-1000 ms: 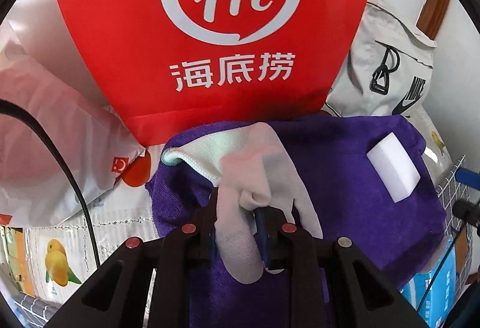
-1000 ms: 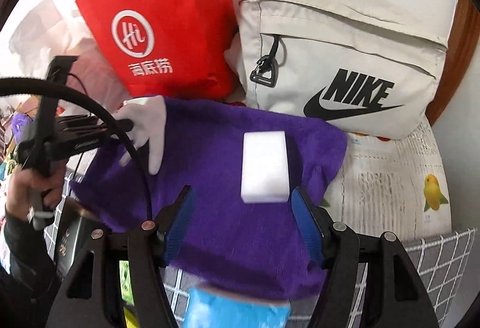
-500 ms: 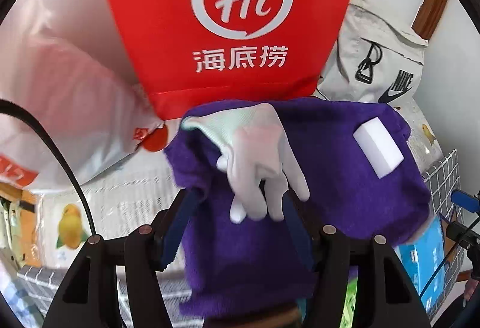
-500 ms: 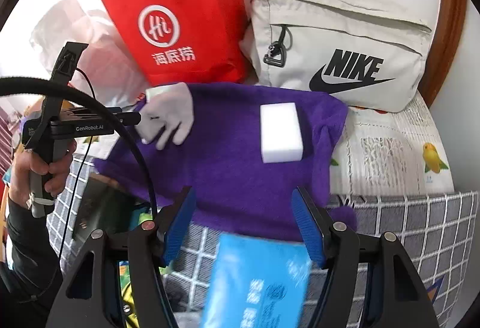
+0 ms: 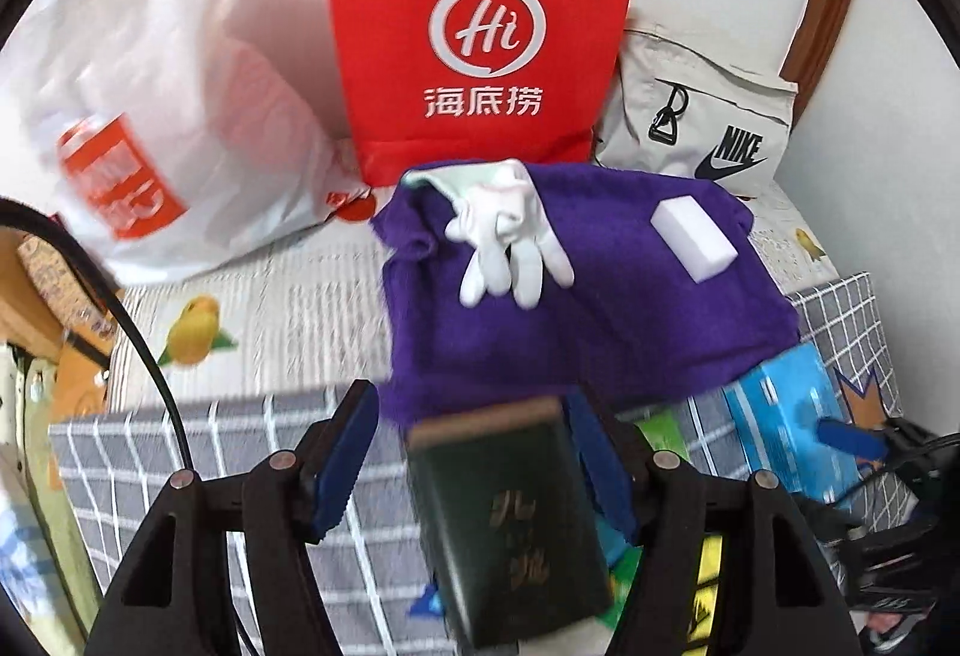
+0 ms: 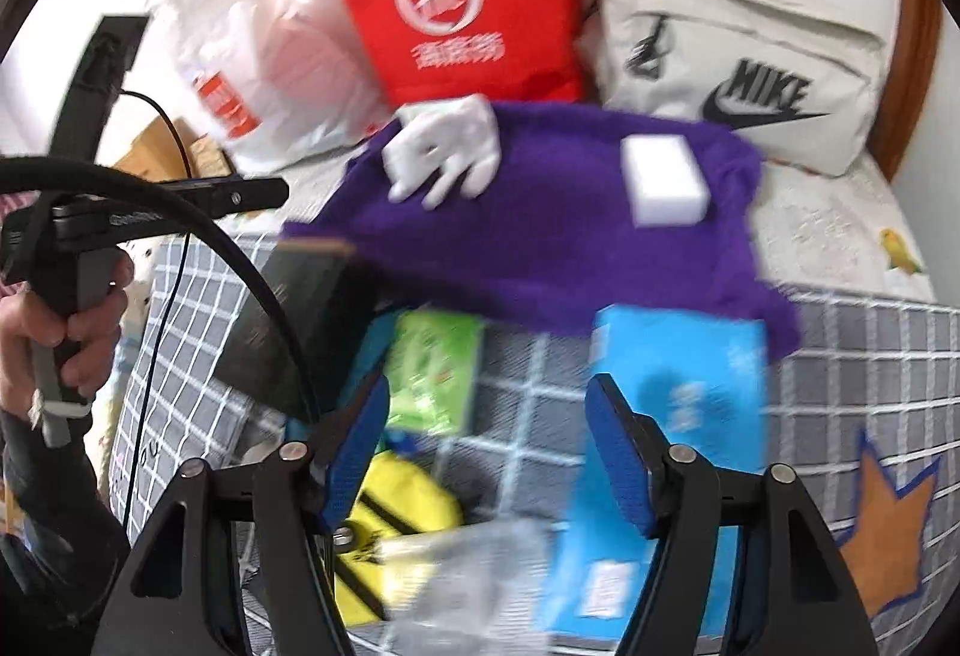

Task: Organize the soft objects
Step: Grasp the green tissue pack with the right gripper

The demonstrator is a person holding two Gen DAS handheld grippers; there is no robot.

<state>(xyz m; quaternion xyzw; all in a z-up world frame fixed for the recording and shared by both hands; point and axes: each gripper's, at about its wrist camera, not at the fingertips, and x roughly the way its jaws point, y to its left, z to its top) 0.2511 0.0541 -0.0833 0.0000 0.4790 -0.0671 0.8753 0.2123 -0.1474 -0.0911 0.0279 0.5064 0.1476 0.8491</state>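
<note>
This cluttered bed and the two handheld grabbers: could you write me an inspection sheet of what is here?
Surface: bed with fruit-print sheet and grey checked cover.
Job's things: white glove and white sponge block lying apart on the purple towel.
Clutter: dark green book, blue box, green packet, yellow item.
Grippers: left gripper jaws just opened, off the glove; right gripper open, nothing held.
Cables: black cable beside left gripper.
Surroundings: red paper bag, white plastic bag, beige Nike bag against the wall.
</note>
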